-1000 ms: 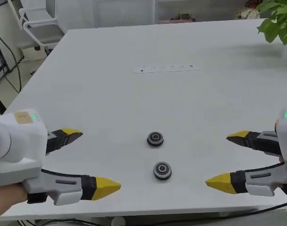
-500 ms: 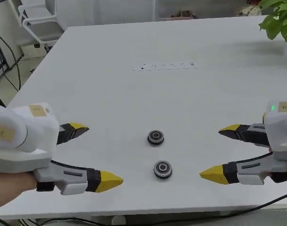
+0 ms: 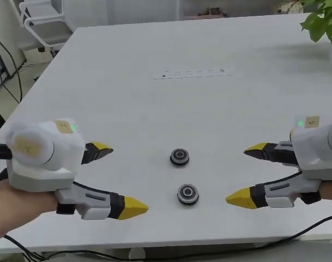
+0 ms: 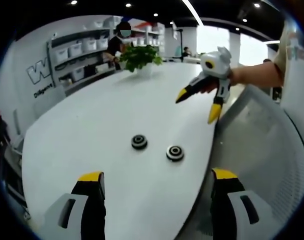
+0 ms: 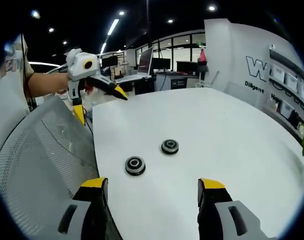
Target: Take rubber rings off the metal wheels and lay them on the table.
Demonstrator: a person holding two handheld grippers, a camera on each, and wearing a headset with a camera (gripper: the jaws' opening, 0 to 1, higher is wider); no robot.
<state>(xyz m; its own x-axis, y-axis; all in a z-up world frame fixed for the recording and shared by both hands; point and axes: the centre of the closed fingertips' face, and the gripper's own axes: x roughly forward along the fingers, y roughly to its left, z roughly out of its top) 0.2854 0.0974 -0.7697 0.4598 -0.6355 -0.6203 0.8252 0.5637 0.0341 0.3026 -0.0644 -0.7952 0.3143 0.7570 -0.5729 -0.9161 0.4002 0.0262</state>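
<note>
1. Two small round metal wheels lie flat on the smooth white table (image 3: 155,109), the far wheel (image 3: 180,157) just beyond the near wheel (image 3: 188,195), between the grippers.
2. Each carries a black rubber ring (image 3: 179,195) around a shiny hub. The ring is probably light, soft and stretchy, best pinched at its outer edge.
3. The left gripper (image 3: 126,178) and right gripper (image 3: 237,176) both have their jaws spread wide, holding nothing.
</note>
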